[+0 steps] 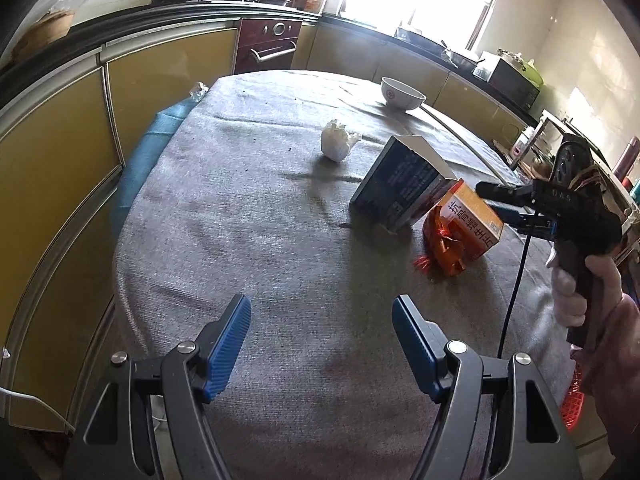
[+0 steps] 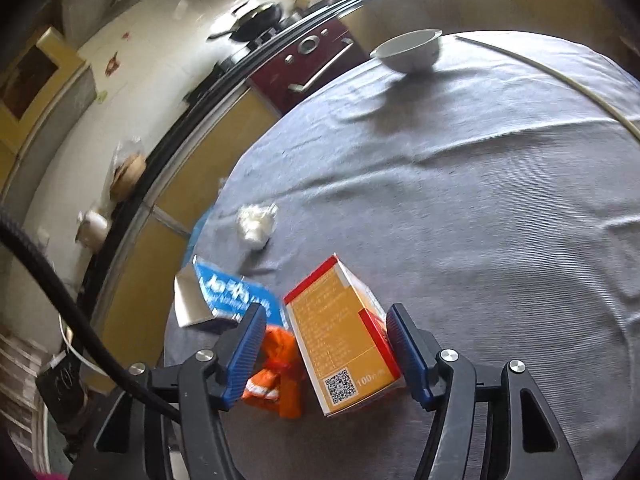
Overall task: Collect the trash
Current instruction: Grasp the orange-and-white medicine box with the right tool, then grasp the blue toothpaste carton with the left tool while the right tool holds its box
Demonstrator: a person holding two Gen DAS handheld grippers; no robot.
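An orange medicine box [image 1: 474,216] [image 2: 340,336] stands tilted on the grey tablecloth. A crumpled orange wrapper [image 1: 442,246] [image 2: 276,368] lies against it. A dark blue box [image 1: 400,184] [image 2: 228,292] with an open white flap lies beside them. A crumpled white tissue [image 1: 336,141] [image 2: 256,222] lies farther out. My right gripper [image 2: 326,344] [image 1: 490,200] is open, its jaws on either side of the orange box and wrapper. My left gripper [image 1: 322,344] is open and empty above bare cloth, nearer than the trash.
A white bowl [image 1: 401,94] [image 2: 408,50] stands at the table's far side. A red mesh basket [image 1: 574,396] shows at the table's near right edge. Yellow cabinets [image 1: 60,184] and an oven [image 1: 268,46] line the room behind the table [image 1: 240,240].
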